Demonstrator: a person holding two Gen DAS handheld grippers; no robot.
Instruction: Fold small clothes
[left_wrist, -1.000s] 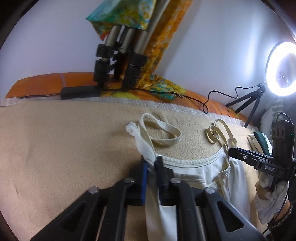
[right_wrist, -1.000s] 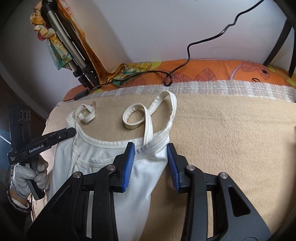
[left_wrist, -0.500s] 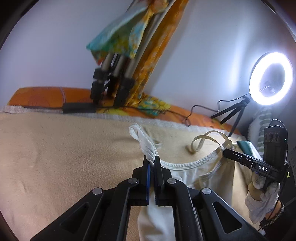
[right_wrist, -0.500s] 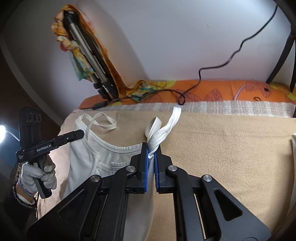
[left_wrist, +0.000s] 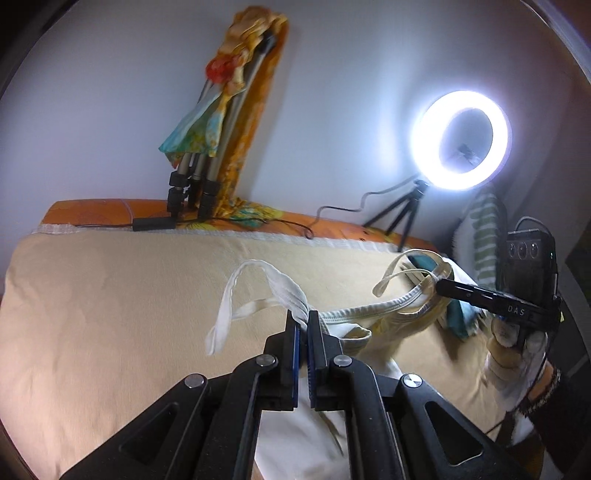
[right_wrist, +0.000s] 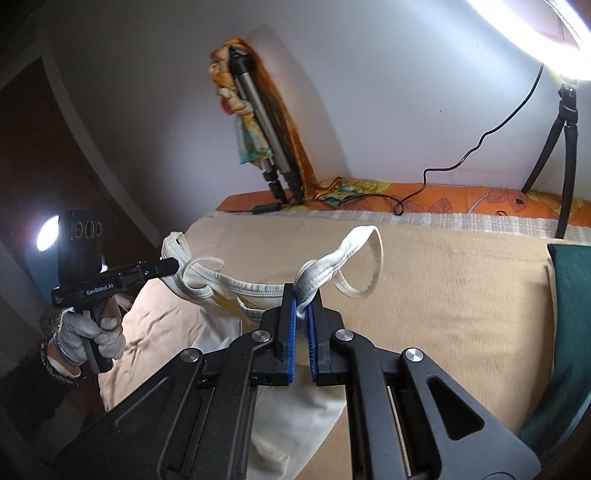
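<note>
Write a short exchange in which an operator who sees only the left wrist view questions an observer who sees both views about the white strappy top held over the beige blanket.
Operator: My jaws are shut on one strap of the white top. I see the right gripper only side-on. Has it a grip?
Observer: Yes. In the right wrist view its blue pads are closed on the other strap, bunched between them.
Operator: What holds my left gripper?
Observer: A grey-gloved hand, wrapped round its handle beside the edge of the blanket.
</note>
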